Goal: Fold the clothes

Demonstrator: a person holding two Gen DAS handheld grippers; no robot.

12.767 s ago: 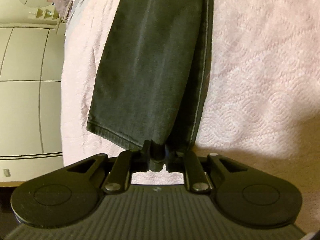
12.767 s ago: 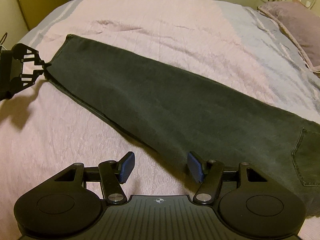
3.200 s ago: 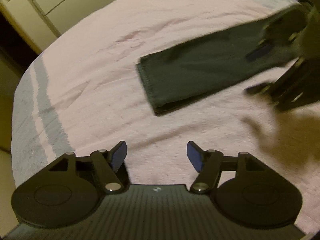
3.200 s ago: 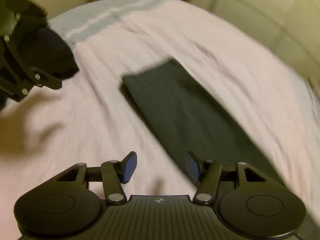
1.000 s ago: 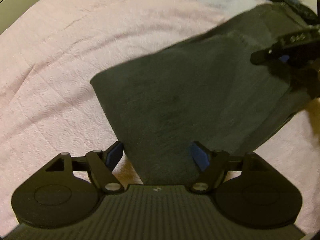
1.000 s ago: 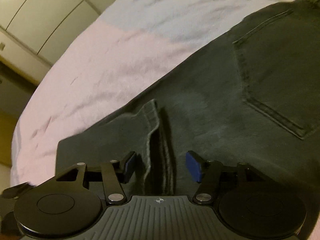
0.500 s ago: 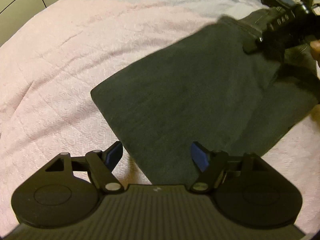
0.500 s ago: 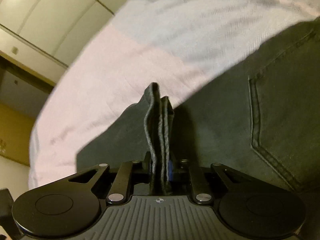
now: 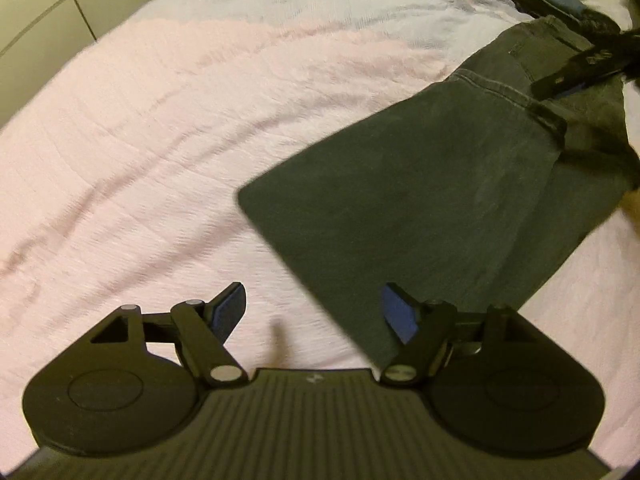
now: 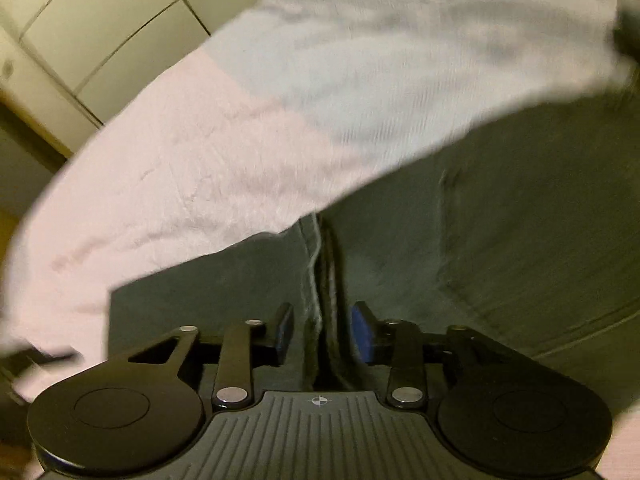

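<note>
Left wrist view: the left tool (image 9: pixel 312 312) hangs open and empty above the pink bed (image 9: pixel 160 140); the dark jeans (image 9: pixel 420 200) lie folded over, right of centre.

Right wrist view: the right tool (image 10: pixel 322 334) stands slightly parted around the hem (image 10: pixel 320 272), so whether it grips is unclear. Further folding likely remains.

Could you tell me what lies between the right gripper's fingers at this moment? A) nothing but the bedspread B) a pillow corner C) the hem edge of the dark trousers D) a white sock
C: the dark trousers' stitched hem edge sits between the right gripper's blue-padded fingers.
</note>
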